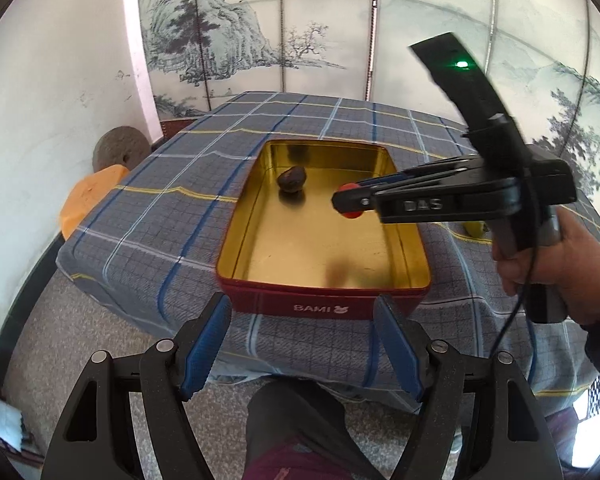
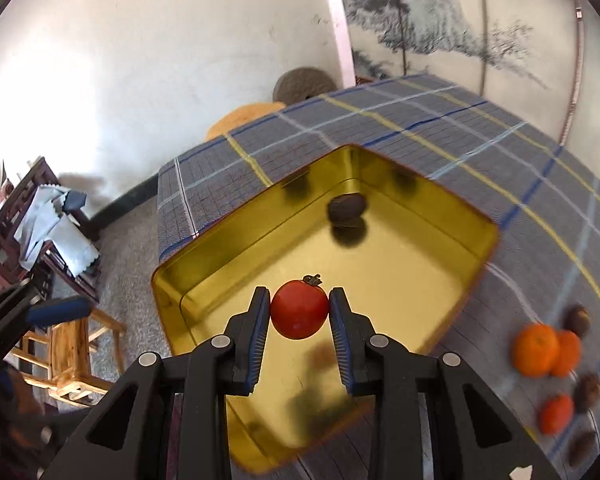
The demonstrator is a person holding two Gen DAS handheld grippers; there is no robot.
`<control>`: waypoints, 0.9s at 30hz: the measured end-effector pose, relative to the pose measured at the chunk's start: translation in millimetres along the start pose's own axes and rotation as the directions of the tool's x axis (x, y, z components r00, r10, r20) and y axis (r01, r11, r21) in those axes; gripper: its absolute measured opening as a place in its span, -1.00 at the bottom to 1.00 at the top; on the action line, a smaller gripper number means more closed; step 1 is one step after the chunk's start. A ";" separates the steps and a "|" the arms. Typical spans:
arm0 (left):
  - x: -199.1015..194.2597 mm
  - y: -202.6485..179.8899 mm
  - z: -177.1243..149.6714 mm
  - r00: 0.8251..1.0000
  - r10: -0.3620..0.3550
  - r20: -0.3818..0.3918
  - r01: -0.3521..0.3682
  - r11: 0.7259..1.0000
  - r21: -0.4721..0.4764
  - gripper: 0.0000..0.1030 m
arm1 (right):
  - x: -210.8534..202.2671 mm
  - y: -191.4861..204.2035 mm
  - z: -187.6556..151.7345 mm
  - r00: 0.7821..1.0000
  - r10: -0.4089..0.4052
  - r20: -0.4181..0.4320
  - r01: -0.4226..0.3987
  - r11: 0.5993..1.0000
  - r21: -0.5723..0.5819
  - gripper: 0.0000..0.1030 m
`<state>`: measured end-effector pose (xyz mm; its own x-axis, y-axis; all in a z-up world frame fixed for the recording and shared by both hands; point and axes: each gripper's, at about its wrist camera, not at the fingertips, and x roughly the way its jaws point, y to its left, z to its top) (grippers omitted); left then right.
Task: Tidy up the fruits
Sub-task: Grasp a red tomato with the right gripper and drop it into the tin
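Note:
A gold-lined red tin [image 1: 320,304] [image 2: 188,240] sits on the plaid tablecloth. One dark brown fruit [image 1: 292,179] [image 2: 346,208] lies inside it toward the far end. My right gripper [image 2: 299,308] [image 1: 346,201] is shut on a small red tomato [image 2: 299,309] [image 1: 350,188] and holds it above the tin's inside. My left gripper [image 1: 302,340] is open and empty, just in front of the tin's near wall. Two oranges [image 2: 546,348], a smaller orange fruit [image 2: 556,414] and several dark brown fruits [image 2: 586,392] lie on the cloth to the right of the tin.
The plaid-covered table [image 1: 160,208] ends just behind my left gripper. A painted screen [image 1: 260,28] stands behind it. A yellow-green fruit [image 1: 476,228] lies on the cloth right of the tin. Wooden stools [image 2: 68,360] and a rack stand on the floor at left.

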<state>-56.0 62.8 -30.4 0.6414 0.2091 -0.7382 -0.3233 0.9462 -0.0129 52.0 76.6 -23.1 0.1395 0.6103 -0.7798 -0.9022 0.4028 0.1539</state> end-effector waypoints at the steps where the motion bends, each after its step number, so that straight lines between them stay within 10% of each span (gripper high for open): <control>1: 0.2 2.7 -0.8 1.000 0.005 -0.004 -0.005 1.000 -0.006 0.44 | 7.3 3.7 3.7 1.000 0.003 -0.011 -0.003 1.000 -0.004 -0.45; 15: 10.7 17.4 -11.4 0.998 0.053 -0.044 -0.054 0.998 -0.020 0.44 | 56.5 18.2 43.6 0.998 -0.019 -0.064 0.020 1.000 0.015 -0.44; 27: 16.1 17.8 -18.0 0.995 0.063 -0.080 -0.064 0.998 -0.002 0.46 | 26.5 23.3 53.3 0.996 0.026 0.085 -0.031 0.998 0.060 -0.27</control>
<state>-63.9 78.5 -54.6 0.5621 0.2480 -0.7890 -0.3650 0.9304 0.0324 56.4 138.5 -7.9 0.1502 0.6763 -0.7211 -0.8799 0.4241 0.2144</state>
